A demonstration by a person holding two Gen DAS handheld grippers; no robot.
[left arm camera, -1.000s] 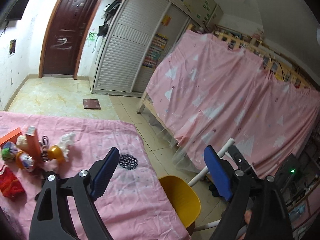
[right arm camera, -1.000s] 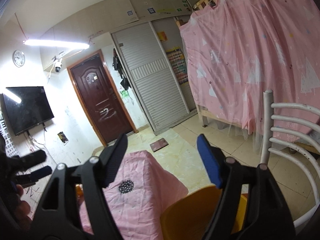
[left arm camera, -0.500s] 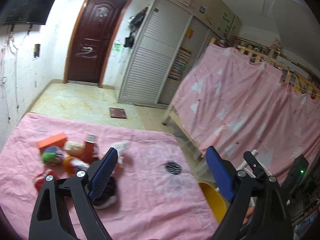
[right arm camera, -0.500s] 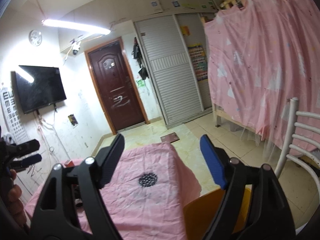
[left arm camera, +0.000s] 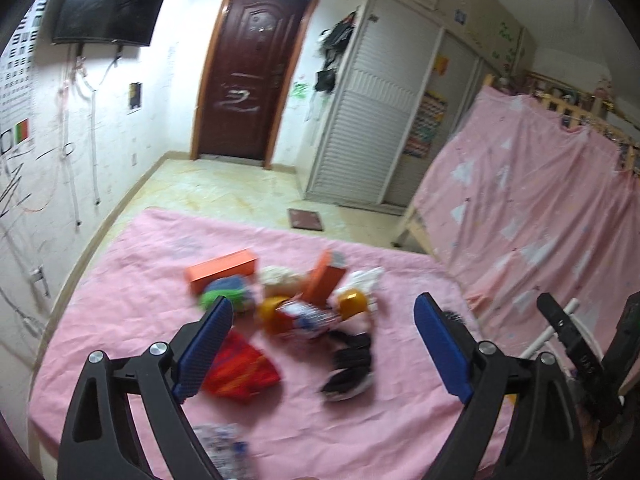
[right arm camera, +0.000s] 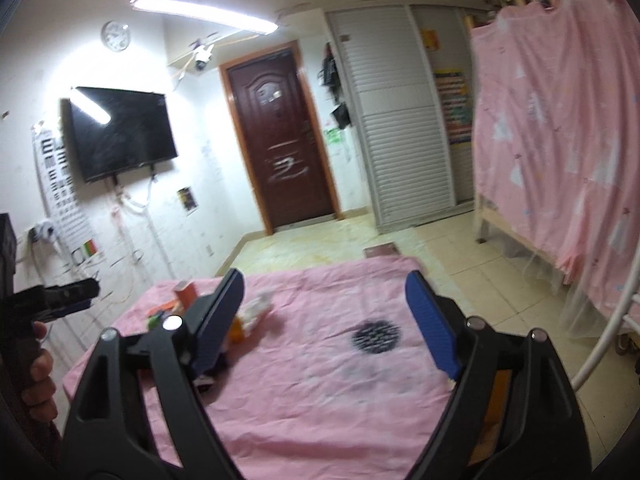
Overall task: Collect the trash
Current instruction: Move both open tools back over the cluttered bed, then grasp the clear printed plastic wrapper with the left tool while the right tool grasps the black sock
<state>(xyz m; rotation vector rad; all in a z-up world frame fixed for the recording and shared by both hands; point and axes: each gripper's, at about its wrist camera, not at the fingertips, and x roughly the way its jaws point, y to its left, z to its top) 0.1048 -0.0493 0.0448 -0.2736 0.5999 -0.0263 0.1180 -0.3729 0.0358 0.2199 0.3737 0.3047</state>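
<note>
You're holding the left gripper [left arm camera: 320, 344] over the pink table [left arm camera: 132, 280], jaws wide apart and gripping nothing. The trash pile [left arm camera: 296, 308] is sitting right between the blue pads [left arm camera: 204, 344] in that view, roughly at 12 o'clock from the fingertips. In it: an orange box [left arm camera: 224, 268] lying flat at 11 o'clock, a second orange carton [left arm camera: 326, 280] standing tilted at 12, a green ball [left arm camera: 224, 294] just beside the flat box, two yellow cups [left arm camera: 352, 302], a white tissue [left arm camera: 366, 278] at 1 o'clock, a red bag [left arm camera: 240, 368] touching the left pad's edge in the frame, and a black wrapper [left arm camera: 352, 364] near 6 o'clock of the pile (everything's a bit motion-blurred, so finer details are a no-go).

You're holding the right gripper [right arm camera: 324, 320] over the near right part of the table too, jaws also spread wide and empty. From there the trash is sitting at 10 o'clock, partly hidden behind the left finger [right arm camera: 218, 316]. A dark printed patch [right arm camera: 376, 336] on the cloth is showing between the fingers. The door [right arm camera: 280, 140] is straight ahead at 12.
</note>
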